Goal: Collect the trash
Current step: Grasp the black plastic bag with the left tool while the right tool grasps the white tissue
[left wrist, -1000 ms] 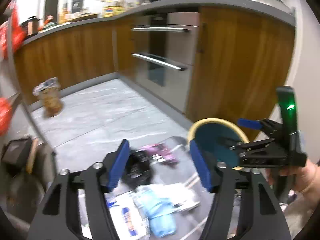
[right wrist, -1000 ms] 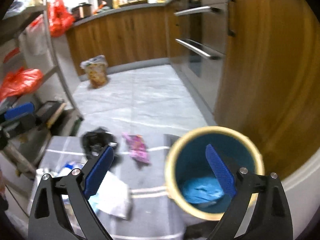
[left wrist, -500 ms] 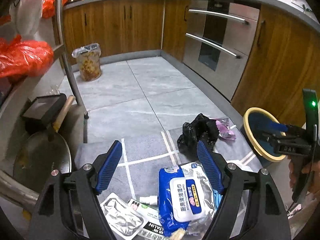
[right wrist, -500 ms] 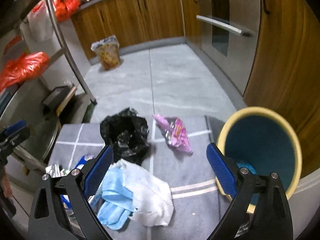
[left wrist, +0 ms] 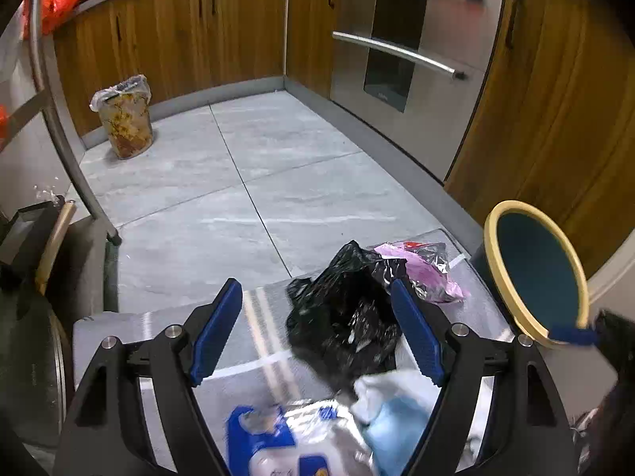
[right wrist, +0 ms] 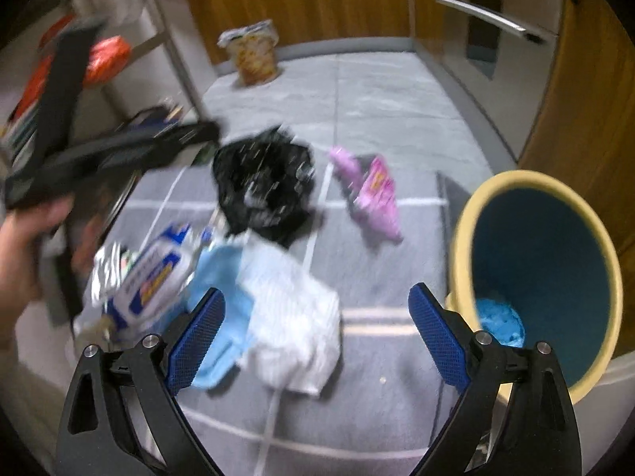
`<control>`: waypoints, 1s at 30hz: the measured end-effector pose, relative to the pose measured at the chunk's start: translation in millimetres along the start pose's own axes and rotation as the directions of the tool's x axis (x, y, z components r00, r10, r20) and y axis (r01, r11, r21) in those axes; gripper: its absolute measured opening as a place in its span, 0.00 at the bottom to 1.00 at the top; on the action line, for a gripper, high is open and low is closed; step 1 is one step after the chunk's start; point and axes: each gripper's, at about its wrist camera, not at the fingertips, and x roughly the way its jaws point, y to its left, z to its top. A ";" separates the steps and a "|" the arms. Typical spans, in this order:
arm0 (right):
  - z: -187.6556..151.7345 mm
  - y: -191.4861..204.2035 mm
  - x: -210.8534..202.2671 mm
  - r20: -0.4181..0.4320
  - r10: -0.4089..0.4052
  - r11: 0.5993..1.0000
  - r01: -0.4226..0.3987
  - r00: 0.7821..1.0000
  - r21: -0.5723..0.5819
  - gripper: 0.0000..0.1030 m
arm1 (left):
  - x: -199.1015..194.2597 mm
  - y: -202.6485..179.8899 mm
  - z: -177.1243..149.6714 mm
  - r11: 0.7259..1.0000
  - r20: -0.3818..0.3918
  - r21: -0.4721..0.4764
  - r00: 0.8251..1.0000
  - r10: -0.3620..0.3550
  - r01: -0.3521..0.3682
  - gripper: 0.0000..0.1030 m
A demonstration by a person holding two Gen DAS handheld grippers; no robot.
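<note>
Both tools are held open and empty: the left tool [left wrist: 315, 333] and the right tool [right wrist: 317, 335]. The trash lies on a grey mat [right wrist: 357, 416]. In the right view, a white wad [right wrist: 293, 317] on a blue mask [right wrist: 222, 317] is seen at lower centre, directly between and just ahead of the right tool's jaws, so the right hand is judged nearer. A black bag [left wrist: 345, 309] fills the left tool's gap. The bin [right wrist: 543, 277] stands at right; blue trash inside it is shown only by the right view.
</note>
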 end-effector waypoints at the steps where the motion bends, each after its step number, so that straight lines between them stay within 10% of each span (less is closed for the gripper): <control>1: -2.5 2.7 4.0 -0.019 0.007 1.000 -0.008 1.000 -0.014 0.90 | 5.2 -2.0 0.0 1.000 -0.009 0.002 1.000 0.002 -0.002 0.74; 6: -15.8 8.4 24.4 -0.131 0.004 0.998 -0.011 0.991 -0.056 0.80 | 28.7 -12.2 -6.8 0.999 -0.065 0.028 0.998 0.026 -0.024 0.69; 15: -25.9 10.6 30.6 -0.216 0.002 0.996 -0.020 0.976 -0.083 0.29 | 43.7 -9.7 -17.2 0.999 -0.130 0.028 0.991 0.034 -0.030 0.17; 18: -23.9 11.5 26.4 -0.212 0.005 0.995 -0.026 0.977 -0.093 0.14 | 39.7 -9.5 -18.7 0.998 -0.125 0.046 0.991 0.039 -0.033 0.13; 30: -2.3 1.1 -17.3 -0.094 -0.002 0.993 -0.009 0.996 -0.115 0.08 | -22.4 -25.3 -3.8 0.997 0.003 0.074 1.000 0.016 -0.016 0.11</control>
